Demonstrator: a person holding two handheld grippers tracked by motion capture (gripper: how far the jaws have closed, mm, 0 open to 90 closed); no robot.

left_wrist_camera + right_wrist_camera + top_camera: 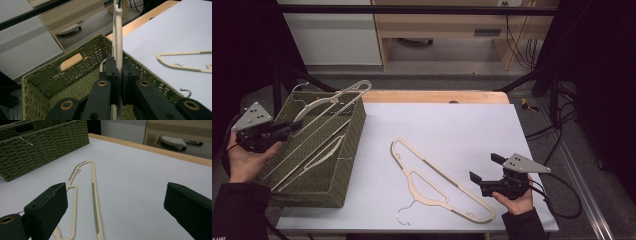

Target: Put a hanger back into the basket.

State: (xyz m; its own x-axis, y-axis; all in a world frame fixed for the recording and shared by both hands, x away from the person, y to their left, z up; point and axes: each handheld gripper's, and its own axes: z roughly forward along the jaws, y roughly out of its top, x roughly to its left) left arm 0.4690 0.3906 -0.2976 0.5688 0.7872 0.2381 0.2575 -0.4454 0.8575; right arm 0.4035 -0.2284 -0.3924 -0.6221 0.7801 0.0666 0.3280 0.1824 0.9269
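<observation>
A green woven basket (347, 145) stands at the table's left and holds cream hangers. My left gripper (292, 127) sits at the basket's left rim, shut on one cream hanger (342, 100) that slants up and out past the far corner. In the left gripper view that hanger (118, 30) runs straight up from between the closed jaws, over the basket (50, 77). Another cream hanger (437, 182) lies flat on the white table top, its metal hook toward the front edge. My right gripper (484, 167) hovers open just right of it; the right gripper view shows the hanger (93, 192) between its wide jaws.
The white table top (452, 125) has a wooden strip along its far edge. Black frame bars cross at the back and sides. Cables trail on the floor at the right. A wooden cabinet stands beyond the table.
</observation>
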